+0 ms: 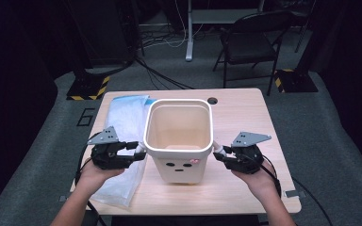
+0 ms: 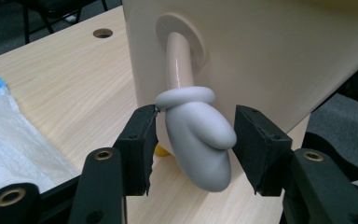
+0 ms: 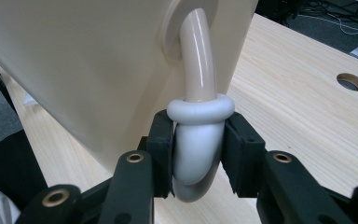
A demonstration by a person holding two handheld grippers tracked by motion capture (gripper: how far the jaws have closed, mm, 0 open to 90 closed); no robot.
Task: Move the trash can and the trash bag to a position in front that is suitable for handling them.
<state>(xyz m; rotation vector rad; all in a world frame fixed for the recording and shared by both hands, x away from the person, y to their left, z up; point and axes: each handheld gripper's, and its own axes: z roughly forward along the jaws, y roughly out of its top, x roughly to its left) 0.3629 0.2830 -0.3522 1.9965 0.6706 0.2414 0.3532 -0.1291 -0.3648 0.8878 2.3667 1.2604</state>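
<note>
A cream bin (image 1: 179,136) shaped like a little character is stood upright near the middle of the wooden table (image 1: 245,117), with a small face seen on its front. A thin arm ending in a white mitten hand is stuck out from each side of it. The mitten on the bin's left side (image 2: 198,137) is sat between the jaws of the left gripper (image 2: 193,149), but it is not squeezed yet: the jaws are held apart, with a small gap seen on each side of the mitten. The mitten on the other side (image 3: 199,140) is pinched firmly by the right gripper (image 3: 198,156), whose jaws are pressed against both sides of it. The two little hands are probably used as handles, so that the bin can be lifted evenly and not tipped. A see-through plastic bag (image 1: 122,127) with a blue edge is laid flat on the table just beside the bin, partly under the left gripper. It is likely kept close so it can be put into the bin later. A folding chair (image 1: 252,40) is stood well behind the table.
</note>
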